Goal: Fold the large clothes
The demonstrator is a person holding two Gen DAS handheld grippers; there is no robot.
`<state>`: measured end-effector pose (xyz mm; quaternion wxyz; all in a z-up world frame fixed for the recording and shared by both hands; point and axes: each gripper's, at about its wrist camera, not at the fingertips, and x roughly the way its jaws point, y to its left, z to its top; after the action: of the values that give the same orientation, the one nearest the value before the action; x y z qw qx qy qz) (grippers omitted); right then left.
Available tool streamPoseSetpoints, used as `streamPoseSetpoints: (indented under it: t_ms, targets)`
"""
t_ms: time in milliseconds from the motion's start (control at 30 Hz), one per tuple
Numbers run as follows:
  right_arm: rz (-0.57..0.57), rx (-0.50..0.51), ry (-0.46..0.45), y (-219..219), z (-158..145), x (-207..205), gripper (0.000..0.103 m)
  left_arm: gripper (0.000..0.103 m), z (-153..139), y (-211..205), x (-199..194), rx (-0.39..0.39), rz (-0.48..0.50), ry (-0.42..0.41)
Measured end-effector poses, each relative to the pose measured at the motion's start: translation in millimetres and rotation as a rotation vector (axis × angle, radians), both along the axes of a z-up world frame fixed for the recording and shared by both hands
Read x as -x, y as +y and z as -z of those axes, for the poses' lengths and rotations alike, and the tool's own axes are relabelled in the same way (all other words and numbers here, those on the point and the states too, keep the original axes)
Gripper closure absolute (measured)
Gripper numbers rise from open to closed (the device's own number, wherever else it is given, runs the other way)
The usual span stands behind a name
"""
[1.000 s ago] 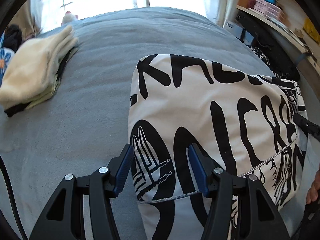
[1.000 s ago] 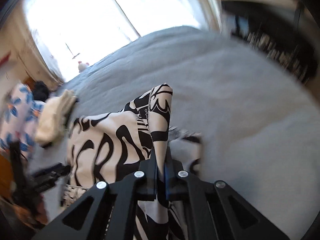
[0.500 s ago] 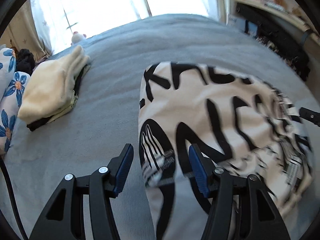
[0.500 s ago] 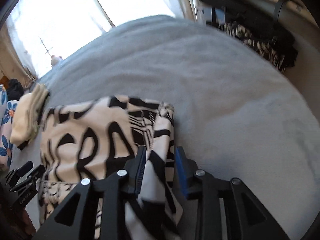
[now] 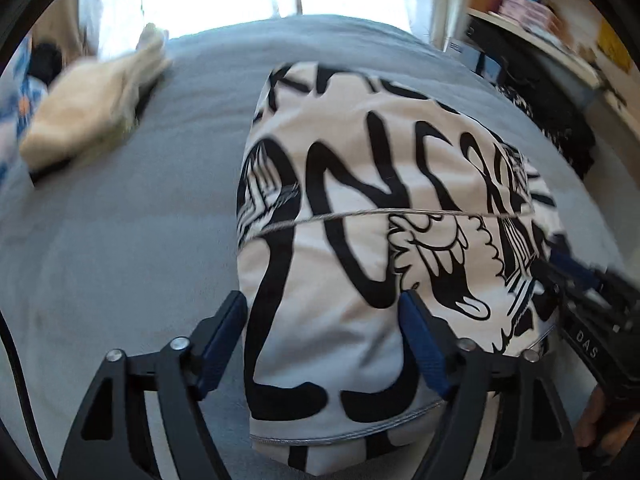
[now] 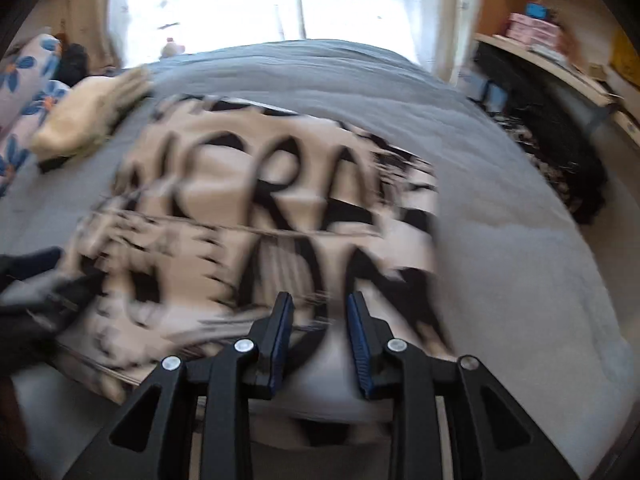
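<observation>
Since the earlier frames the right gripper (image 6: 318, 334) has let go: its jaws were clamped on a raised flap of the garment (image 5: 384, 208), now they are parted with nothing between them and the flap has been laid down. Left gripper (image 5: 324, 342) has been moved forward, so its jaws now straddle the near left part of the folded stack instead of only its corner.

Bed (image 5: 120, 208): grey cover, carries everything. Garment lies on it as a folded white-and-black printed rectangle, seen ahead of both grippers. A hem line is seen running across it, side to side, roughly mid-way. Long axis, as judged from the left wrist view, runs away from the jaws toward the window; right wrist view is too blurred to confirm edges.

Key relation: near edge of the garment sits directly under and between the left jaws, which are wide open, one finger just off the left edge, one over the cloth. Right jaws are over the near right part, open narrower, cloth below, not gripped. Both are about equally near; contact cannot be told.

Folded cream pile (image 5: 92, 112) is set well apart, far left.

Next fold is judged to be near edge to far edge.
</observation>
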<state>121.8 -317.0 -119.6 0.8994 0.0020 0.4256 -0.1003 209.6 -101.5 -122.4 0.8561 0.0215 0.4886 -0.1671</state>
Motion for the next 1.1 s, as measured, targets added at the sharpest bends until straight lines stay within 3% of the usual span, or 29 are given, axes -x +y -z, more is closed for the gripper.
streamPoseSetpoints:
  t_ms: [67,200,433,667,900,1100]
  targets:
    - [0.021,-0.060,-0.017,-13.6,-3.3,8.4,0.083,0.023,2.6,5.4,-4.2,0.026,-0.007,0.017]
    - [0.063,-0.115,-0.029,-26.4,-7.8,15.7,0.083,0.023,1.5,3.8,0.3,0.004,-0.008,-0.007]
    - [0.104,-0.113,-0.010,-19.8,-11.2,17.2,0.079,0.021,-3.4,8.0,0.5,0.000,-0.031,0.027]
    - [0.148,-0.172,0.009,-21.0,-14.3,23.1,0.075,0.021,-12.7,15.2,10.3,-0.022,-0.044,0.021]
    - [0.157,-0.168,0.022,-12.4,-20.9,38.9,0.075,0.021,-26.0,28.4,22.6,-0.048,-0.054,0.008]
    - [0.145,-0.262,0.078,-8.8,-18.4,54.1,0.073,0.021,-43.9,44.0,36.8,-0.036,-0.065,-0.011]
